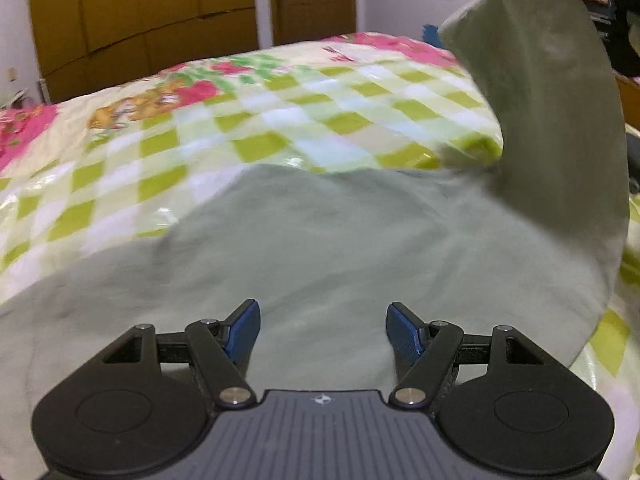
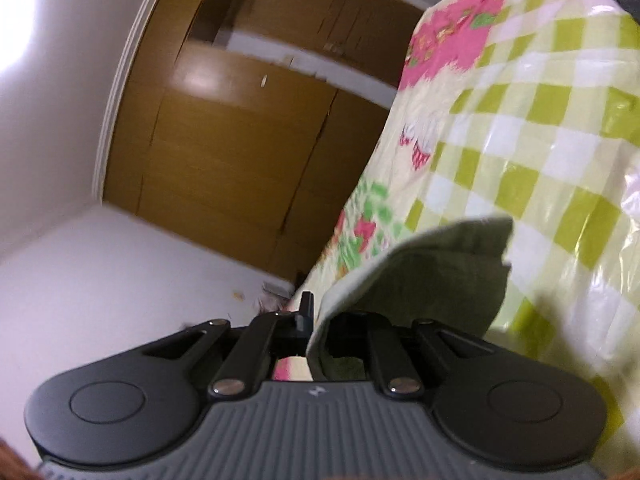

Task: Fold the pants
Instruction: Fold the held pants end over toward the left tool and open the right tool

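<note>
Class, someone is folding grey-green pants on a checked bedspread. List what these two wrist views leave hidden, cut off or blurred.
- Left wrist view: the pants run under the open left gripper and off the bottom edge; their full outline is unseen.
- Same view: the bedspread print is motion-blurred.
- Right wrist view: the right gripper is shut on the pants; cloth drapes over its tips, hiding the pads.

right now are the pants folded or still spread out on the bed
Mid-fold. Most of the pants lie spread on the checked bedcover, while one end hangs lifted, pinched in the shut right gripper.
</note>
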Demonstrator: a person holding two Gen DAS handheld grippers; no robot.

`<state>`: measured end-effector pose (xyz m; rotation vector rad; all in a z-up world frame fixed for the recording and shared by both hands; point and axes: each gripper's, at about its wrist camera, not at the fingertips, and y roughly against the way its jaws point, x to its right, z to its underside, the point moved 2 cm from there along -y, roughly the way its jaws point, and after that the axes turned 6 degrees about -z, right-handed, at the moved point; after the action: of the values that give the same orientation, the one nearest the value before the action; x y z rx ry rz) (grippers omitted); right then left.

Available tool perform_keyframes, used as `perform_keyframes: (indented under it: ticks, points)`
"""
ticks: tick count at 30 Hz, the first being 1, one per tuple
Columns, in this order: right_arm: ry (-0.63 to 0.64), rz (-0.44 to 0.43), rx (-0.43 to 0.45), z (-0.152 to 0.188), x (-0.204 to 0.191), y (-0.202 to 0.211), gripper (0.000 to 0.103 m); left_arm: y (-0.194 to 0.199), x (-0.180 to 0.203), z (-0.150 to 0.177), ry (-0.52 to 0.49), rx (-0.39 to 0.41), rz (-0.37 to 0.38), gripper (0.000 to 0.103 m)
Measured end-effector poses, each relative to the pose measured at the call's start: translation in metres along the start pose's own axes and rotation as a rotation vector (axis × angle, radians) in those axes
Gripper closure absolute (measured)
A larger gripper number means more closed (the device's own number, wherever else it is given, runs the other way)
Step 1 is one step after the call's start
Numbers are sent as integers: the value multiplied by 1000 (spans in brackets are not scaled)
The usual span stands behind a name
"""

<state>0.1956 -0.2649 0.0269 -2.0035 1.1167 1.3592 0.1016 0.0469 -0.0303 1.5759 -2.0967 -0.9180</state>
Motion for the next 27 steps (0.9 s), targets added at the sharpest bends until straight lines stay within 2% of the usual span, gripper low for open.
perform_keyframes:
  ticks: [1, 5, 8, 11, 12, 13, 15, 16, 17, 18, 20, 25, 27]
  points:
    - [25, -8, -44, 7, -4, 1, 95, 7, -8, 0, 10, 18, -23, 21]
    - [125, -37, -247, 60, -30, -46, 95, 26, -57, 9, 40, 46, -151, 21]
    - [210, -63, -414, 114, -49, -89, 95, 42, -102, 27, 87, 25, -287, 21]
    - [348, -102, -585, 178, -69, -123, 95, 61, -139, 50, 167, -3, -352, 21]
    - [486, -118, -674, 206, -79, -135, 93, 65, -146, 59, 187, -10, -358, 21]
    - [682, -118, -761, 238, -90, -143, 92, 70, -152, 68, 207, -10, -366, 21]
    - [1113, -126, -873, 305, -105, -144, 92, 78, -156, 80, 238, 0, -380, 21]
    - [1288, -153, -924, 335, -107, -137, 92, 78, -157, 82, 252, 7, -377, 21]
    - [1404, -184, -963, 358, -107, -130, 90, 77, -157, 84, 266, 18, -374, 21]
    - [1435, -209, -1002, 373, -105, -123, 83, 80, -157, 86, 276, 26, -372, 21]
    - [1346, -222, -1055, 375, -99, -125, 80, 81, -160, 89, 296, 38, -362, 21]
    - [1228, -131, -1007, 360, -95, -139, 77, 83, -168, 94, 325, 62, -338, 21]
    - [1195, -125, -1005, 358, -95, -146, 76, 84, -168, 94, 331, 70, -335, 21]
